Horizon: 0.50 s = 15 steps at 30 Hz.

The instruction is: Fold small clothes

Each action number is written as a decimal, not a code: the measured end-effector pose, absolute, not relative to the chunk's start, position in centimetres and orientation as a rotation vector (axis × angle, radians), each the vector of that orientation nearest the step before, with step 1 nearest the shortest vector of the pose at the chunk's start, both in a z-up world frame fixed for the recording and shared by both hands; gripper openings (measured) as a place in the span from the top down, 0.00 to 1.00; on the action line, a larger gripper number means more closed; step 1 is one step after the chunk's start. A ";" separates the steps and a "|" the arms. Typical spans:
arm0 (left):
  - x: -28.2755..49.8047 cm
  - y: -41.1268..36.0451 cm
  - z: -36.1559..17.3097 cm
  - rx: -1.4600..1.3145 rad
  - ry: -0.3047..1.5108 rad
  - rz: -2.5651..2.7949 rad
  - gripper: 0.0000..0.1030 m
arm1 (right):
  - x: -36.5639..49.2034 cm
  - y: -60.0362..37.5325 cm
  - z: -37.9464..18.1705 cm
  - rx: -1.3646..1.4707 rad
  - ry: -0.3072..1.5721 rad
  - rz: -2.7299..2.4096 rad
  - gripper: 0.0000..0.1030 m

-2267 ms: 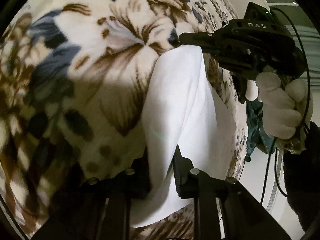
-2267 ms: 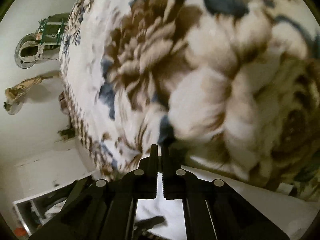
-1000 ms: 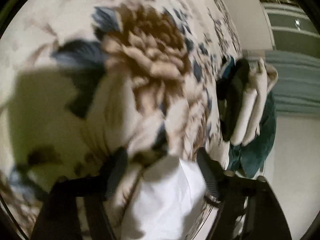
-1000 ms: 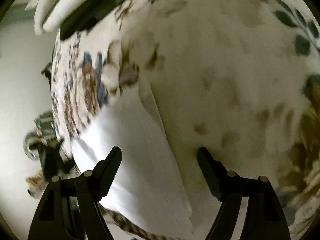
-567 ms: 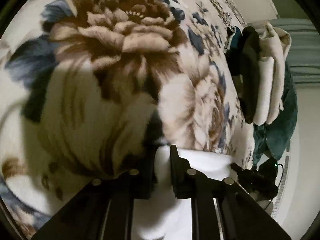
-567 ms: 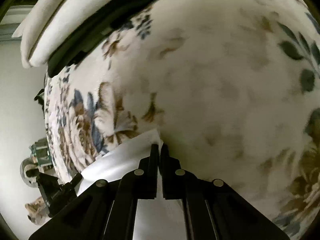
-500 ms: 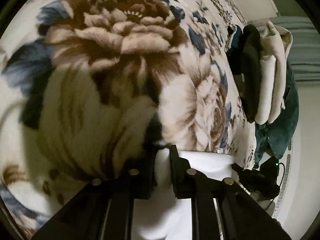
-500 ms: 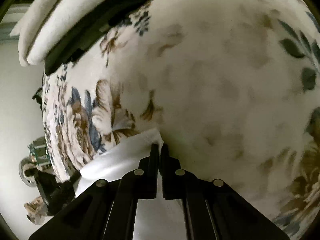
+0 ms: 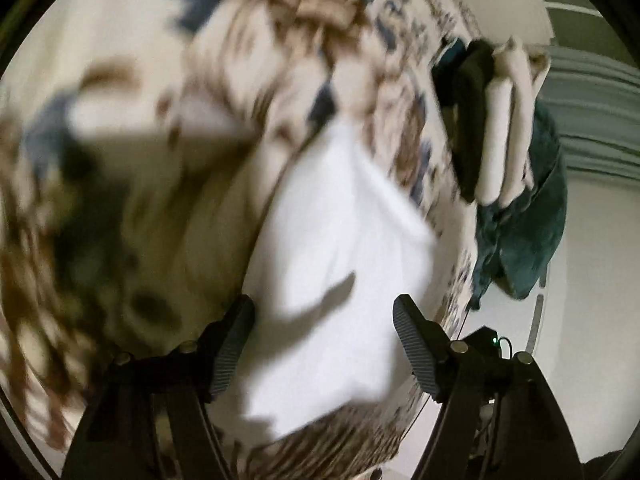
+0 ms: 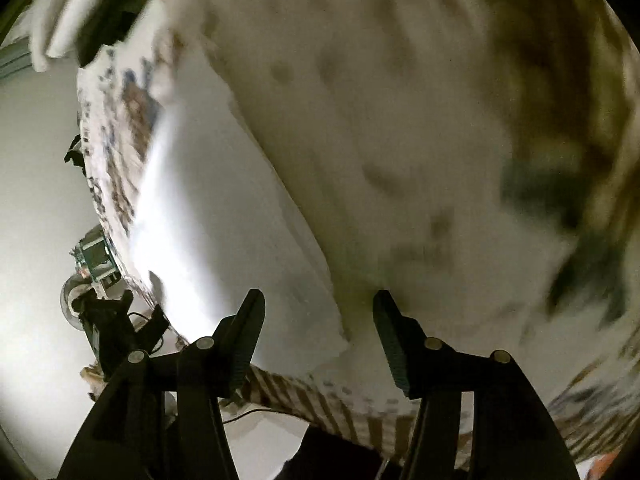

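A folded white cloth (image 9: 340,264) lies flat on the flowered blanket (image 9: 132,168), close in front of my left gripper (image 9: 324,316). The left gripper is open and empty, its fingers (image 9: 236,332) apart on either side of the cloth's near edge. In the right wrist view the same white cloth (image 10: 224,216) lies on the blanket (image 10: 400,128), stretching away to the upper left. My right gripper (image 10: 318,312) is open and empty just above the cloth's near corner. Both views are blurred by motion.
A stack of folded clothes (image 9: 492,120), black and cream, sits on the blanket at the right, with a dark teal garment (image 9: 528,232) hanging past the bed edge. The same stack (image 10: 80,12) shows at the upper left of the right wrist view. The bed edge and pale floor (image 10: 36,160) lie to the left.
Both grippers were shut on the white cloth's edge half a second ago; both are open now and have drawn back. The cloth lies released on the blanket.
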State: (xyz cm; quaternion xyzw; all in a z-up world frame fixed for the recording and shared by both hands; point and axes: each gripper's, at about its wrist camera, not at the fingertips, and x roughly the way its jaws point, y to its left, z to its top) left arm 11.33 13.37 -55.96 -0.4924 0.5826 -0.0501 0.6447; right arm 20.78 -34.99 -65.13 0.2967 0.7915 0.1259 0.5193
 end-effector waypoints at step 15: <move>12.7 11.2 -58.7 -1.107 1.352 -0.188 0.32 | 22.7 -35.3 -63.9 0.634 1.740 0.454 0.23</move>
